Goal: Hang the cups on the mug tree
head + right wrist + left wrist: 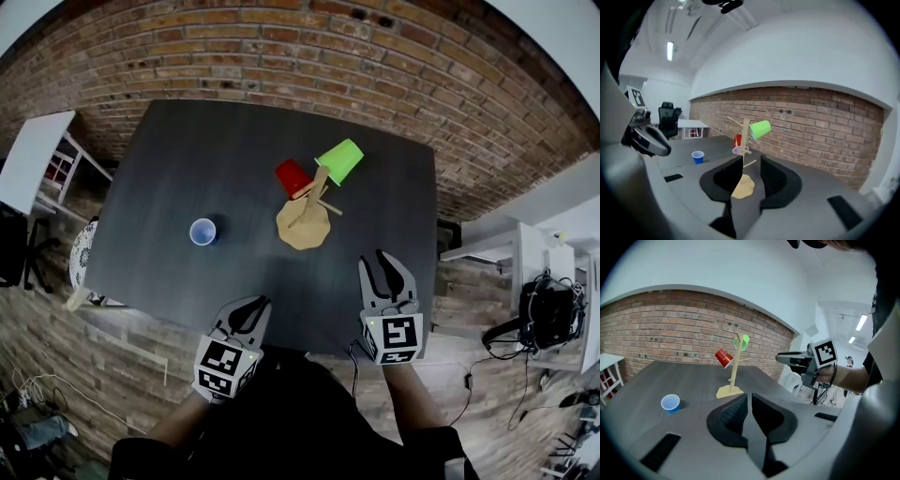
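Observation:
On the dark table stands a wooden mug tree. A red cup and a green cup hang on its pegs, mouths tilted down. A blue cup stands upright on the table, left of the tree. My left gripper hovers at the table's front edge with its jaws shut and nothing in them; the blue cup lies ahead to its left. My right gripper is open and empty, near the front right, and points at the tree with its green cup.
A brick wall runs behind the table. A white shelf unit stands to the left and a white desk with a headset to the right. An office chair sits in the far corner.

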Tool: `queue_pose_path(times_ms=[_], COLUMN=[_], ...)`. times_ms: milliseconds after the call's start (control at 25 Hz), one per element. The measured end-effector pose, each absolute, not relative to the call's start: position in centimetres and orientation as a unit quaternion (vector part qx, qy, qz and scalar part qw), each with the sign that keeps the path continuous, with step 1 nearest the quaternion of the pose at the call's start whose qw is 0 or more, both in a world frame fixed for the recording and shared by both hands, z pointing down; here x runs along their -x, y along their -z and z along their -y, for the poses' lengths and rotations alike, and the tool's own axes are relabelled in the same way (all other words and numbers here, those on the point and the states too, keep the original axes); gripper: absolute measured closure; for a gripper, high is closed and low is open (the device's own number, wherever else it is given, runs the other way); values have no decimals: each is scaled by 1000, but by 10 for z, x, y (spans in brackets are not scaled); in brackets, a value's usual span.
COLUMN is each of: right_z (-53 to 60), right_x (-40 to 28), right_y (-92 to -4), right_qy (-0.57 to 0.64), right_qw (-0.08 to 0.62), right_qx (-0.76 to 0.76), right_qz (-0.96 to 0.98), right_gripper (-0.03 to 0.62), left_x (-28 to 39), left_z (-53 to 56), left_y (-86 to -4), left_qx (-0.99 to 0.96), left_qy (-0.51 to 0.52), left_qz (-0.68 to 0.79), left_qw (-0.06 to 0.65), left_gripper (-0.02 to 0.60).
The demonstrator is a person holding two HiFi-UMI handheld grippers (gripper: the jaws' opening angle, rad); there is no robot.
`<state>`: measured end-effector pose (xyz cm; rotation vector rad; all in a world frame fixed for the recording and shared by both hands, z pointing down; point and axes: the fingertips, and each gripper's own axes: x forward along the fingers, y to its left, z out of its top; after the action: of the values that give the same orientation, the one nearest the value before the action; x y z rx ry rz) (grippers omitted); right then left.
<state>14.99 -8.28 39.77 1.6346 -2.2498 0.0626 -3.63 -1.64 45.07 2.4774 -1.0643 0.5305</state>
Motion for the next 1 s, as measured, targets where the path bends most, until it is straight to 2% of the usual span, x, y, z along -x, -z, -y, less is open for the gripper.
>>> queue_pose_path(times_ms=[200,320,520,1000], right_z=[53,31,7,2], right_x=[-131,-112,-90,-82], right_y=[-397,-405,-421,-413], right_qy=[-128,-179,-233,-240], right_qw=[99,72,59,46], right_qx=[-547,-530,-510,-500], right_qz=[821,826,826,831], right_gripper=[520,525,530,545], left_x=[32,24,17,13], left_z=[22,17,9,0], left_y=[-434,-433,-435,-437], left_qx=[-888,-893,-897,-901], left_qy=[-170,-166,-170,-173], left_qz=[385,376,363,352], left_qw=[186,183,184,188], left_gripper=[543,543,543,543])
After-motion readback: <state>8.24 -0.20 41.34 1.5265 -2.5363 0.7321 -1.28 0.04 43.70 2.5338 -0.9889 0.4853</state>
